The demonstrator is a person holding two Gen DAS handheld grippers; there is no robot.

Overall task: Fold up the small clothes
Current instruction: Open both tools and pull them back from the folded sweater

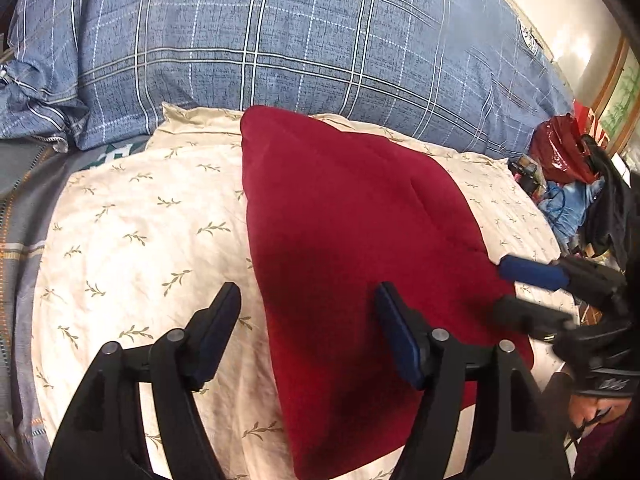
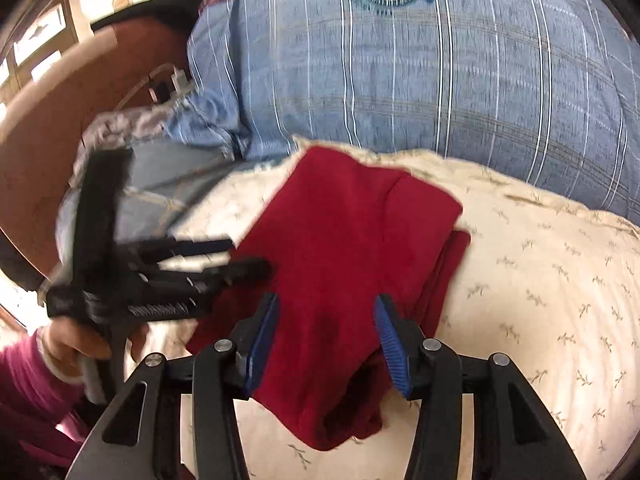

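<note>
Looking down over the bed, I see the big blue plaid quilt (image 1: 304, 40) heaped at the far side, and in front of it one cream pillow (image 1: 132, 232) printed with small leaf sprigs. On that pillow lies the single red garment (image 1: 352, 240), the only piece of clothing I can count here as mine to fold. It is already doubled over: in the right wrist view a top layer sits over a lower one, whose edges peek out along the right side (image 2: 448, 264), and the near end bunches loosely toward me. I judge the fold to be well along, with the near end left to be tidied and perhaps one more fold to make it compact.

Off to the side, past the pillow, sits a clutter of bags, among them one shiny red plastic bag (image 1: 564, 148).

I hold two tools. My left gripper (image 1: 308, 320) hovers with its fingers spread wide, one over the pillow and one over the red cloth, gripping nothing. My right gripper (image 2: 326, 328) is likewise wide apart above the garment's near end, with no cloth pinched between the blue pads (image 2: 390, 340).
</note>
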